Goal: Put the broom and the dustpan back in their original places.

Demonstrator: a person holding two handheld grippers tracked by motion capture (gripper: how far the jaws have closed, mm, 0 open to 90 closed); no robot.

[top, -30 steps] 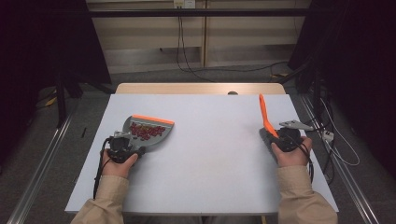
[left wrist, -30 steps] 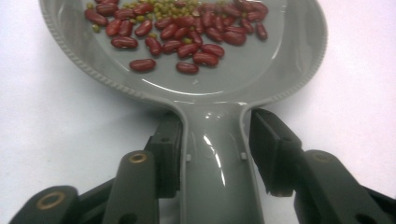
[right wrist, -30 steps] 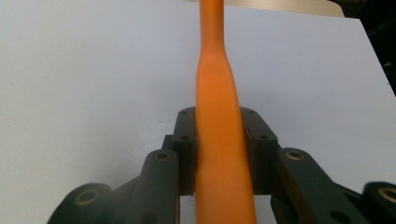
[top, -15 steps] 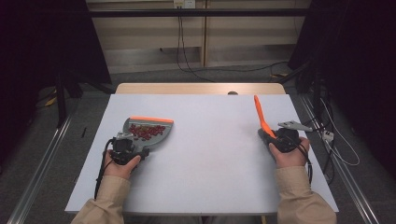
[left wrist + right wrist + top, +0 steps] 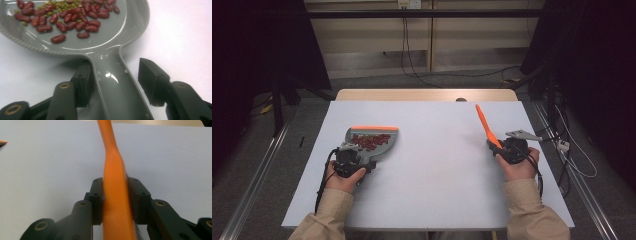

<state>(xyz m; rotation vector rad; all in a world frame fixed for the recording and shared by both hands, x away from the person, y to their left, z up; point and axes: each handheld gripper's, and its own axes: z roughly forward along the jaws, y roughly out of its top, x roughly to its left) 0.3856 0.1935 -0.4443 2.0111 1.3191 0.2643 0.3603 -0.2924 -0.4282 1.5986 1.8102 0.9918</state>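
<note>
A grey dustpan (image 5: 373, 142) with an orange front lip lies flat on the white table (image 5: 432, 165) at the left, holding red beans (image 5: 72, 18) and small green ones. My left gripper (image 5: 353, 159) straddles its handle (image 5: 112, 82). Its jaws have just been opening: the left pad (image 5: 82, 82) still touches the handle and the right pad (image 5: 151, 82) stands clear of it. At the right, my right gripper (image 5: 500, 148) is shut on an orange brush (image 5: 484, 125) that slants up and away. Its jaws have just eased slightly, but both pads still hug the brush (image 5: 113, 175).
The white tabletop lies bare between the two hands and toward the near edge. A wooden strip (image 5: 422, 95) runs along the far edge with a small dark object (image 5: 460, 99) on it. Cables trail off the table's right side (image 5: 562, 150).
The left jaws have spread off the dustpan handle, and the dustpan has turned square to the table. The brush's tip has swung to the left. Both hands stayed in place.
</note>
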